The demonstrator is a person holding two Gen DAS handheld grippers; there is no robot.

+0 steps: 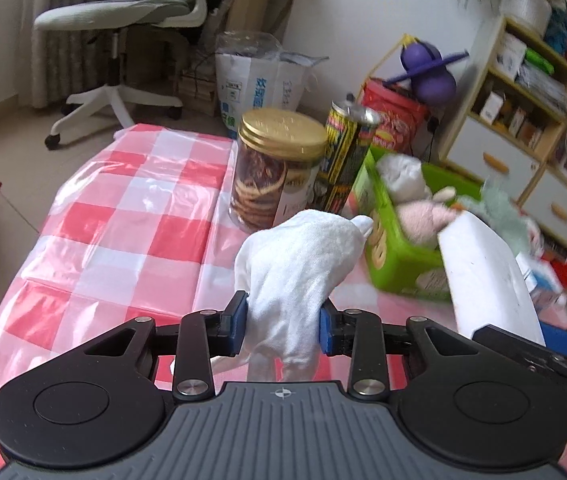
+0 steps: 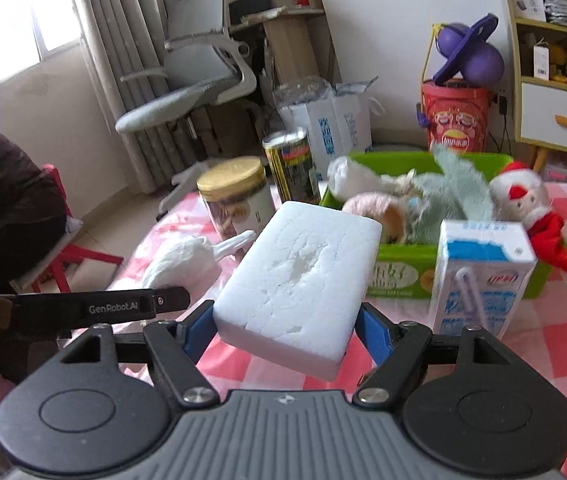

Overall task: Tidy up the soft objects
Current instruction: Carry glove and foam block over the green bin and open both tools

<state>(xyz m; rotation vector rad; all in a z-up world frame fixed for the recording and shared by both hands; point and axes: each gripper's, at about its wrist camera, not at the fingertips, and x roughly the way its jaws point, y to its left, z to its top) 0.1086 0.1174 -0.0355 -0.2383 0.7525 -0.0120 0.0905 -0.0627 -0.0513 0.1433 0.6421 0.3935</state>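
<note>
Where both grippers carry loads, milk carton [image 2: 483,268] before green bin [image 2: 411,276].

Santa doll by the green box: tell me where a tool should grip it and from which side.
Grip the Santa doll across its white face and hat, coming from above. It leans on the green box's right end with its head uppermost and exposed, while the milk carton stands close in front of its red body, blocking a low frontal approach.
</note>
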